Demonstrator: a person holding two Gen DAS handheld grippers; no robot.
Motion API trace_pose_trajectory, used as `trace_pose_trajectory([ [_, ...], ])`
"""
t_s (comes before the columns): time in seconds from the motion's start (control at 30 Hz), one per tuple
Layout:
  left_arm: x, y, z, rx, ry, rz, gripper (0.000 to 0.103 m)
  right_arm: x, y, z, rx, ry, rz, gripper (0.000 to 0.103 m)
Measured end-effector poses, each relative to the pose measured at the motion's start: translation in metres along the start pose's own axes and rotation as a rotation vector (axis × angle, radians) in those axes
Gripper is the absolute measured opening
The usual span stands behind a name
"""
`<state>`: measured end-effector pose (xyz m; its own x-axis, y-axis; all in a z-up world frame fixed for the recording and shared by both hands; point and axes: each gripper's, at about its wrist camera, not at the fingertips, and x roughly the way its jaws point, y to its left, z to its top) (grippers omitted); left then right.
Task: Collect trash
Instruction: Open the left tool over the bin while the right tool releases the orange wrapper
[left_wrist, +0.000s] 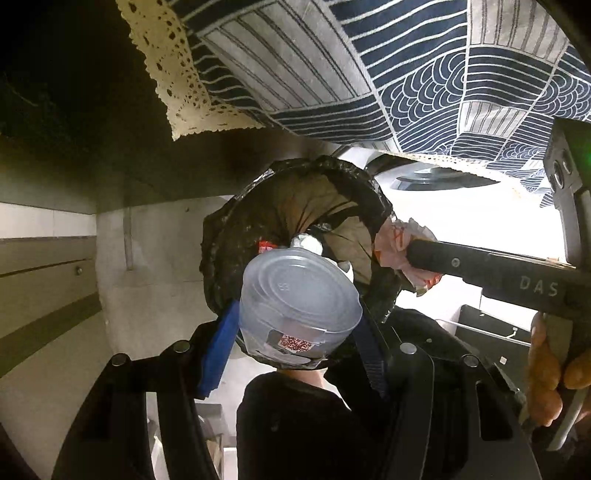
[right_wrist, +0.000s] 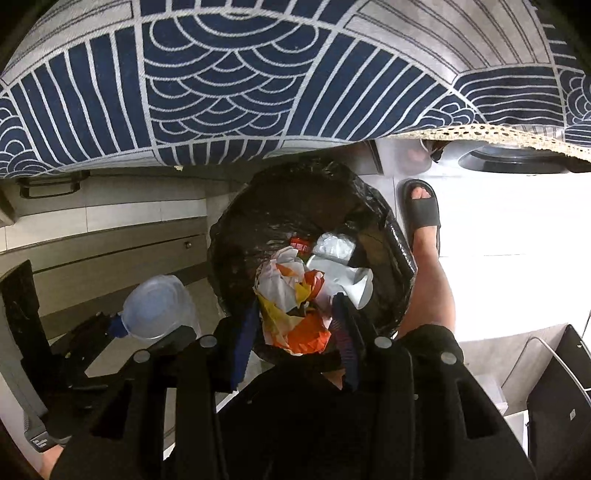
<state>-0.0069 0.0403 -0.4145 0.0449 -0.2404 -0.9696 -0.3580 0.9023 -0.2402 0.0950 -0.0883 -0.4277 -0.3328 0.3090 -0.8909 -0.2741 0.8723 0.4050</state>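
A black-lined trash bin (left_wrist: 221, 266) stands on the floor under the table edge. My left gripper (left_wrist: 295, 321) is shut on a clear round plastic container (left_wrist: 299, 291), bottom up, at the bin's near rim. The same container (right_wrist: 155, 306) shows to the left of the bin (right_wrist: 236, 236) in the right wrist view. My right gripper (right_wrist: 295, 314) hangs over the bin mouth with a crumpled white, yellow and orange wrapper (right_wrist: 291, 291) between its blue pads. That wrapper (left_wrist: 402, 254) clings to the right gripper's finger (left_wrist: 480, 271). Silver foil (right_wrist: 332, 251) and a red packet (right_wrist: 299, 245) lie inside.
A blue-and-white patterned tablecloth (right_wrist: 221, 74) with a lace hem overhangs the bin closely. A person's foot in a black sandal (right_wrist: 421, 206) stands right of the bin. Grey cabinet drawers (right_wrist: 110, 251) are on the left, dark boxes (right_wrist: 554, 406) at the lower right.
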Motion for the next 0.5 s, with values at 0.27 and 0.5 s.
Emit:
trace_pose_trajectory([
  [0.27, 0.000, -0.005, 0.004, -0.011, 0.023, 0.034, 0.073, -0.013, -0.007, 0.003, 0.013, -0.018, 0.028, 0.063],
  [0.5, 0.003, -0.005, 0.002, -0.013, 0.043, 0.028, 0.073, -0.017, -0.010, 0.005, 0.017, -0.026, 0.027, 0.063],
])
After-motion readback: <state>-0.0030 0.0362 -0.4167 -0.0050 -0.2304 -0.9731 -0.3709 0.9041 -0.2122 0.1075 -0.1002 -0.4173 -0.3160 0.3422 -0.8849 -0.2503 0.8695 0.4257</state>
